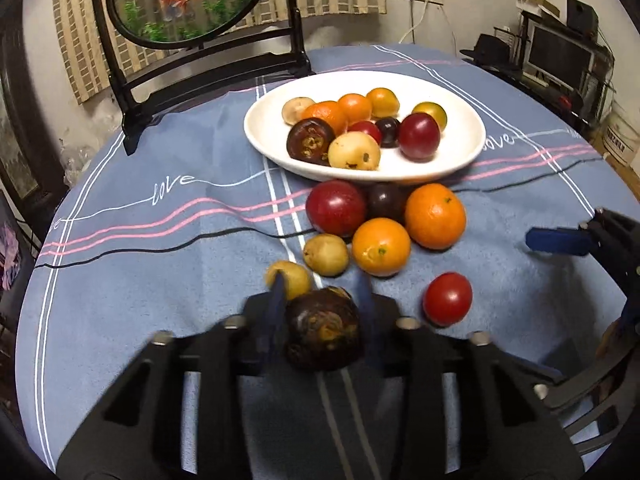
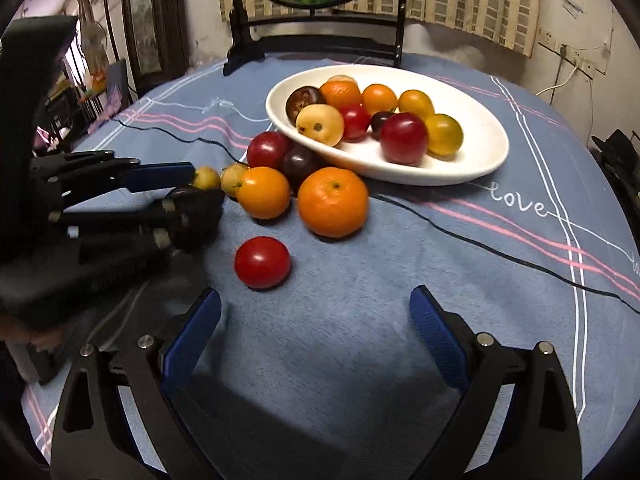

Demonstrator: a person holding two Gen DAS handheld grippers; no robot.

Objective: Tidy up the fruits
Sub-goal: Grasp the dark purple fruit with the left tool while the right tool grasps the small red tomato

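Note:
My left gripper [image 1: 322,296] is shut on a dark brown fruit [image 1: 324,330] and holds it low over the blue cloth. It also shows in the right wrist view [image 2: 192,196] at the left. A white plate [image 1: 264,128] [image 2: 488,136] holds several fruits. In front of the plate lie loose fruits: a red plum [image 1: 336,207], a dark plum [image 1: 385,200], two oranges [image 1: 435,216] [image 1: 381,246], two yellow fruits [image 1: 326,254] [image 1: 294,278] and a red tomato [image 1: 447,298] [image 2: 262,262]. My right gripper [image 2: 316,320] is open and empty, just short of the tomato.
A black stand with an oval painted screen [image 1: 188,0] rises at the table's far edge, behind the plate. The round table carries a blue striped cloth [image 1: 160,240]. Shelves with a monitor [image 1: 560,54] stand at the far right.

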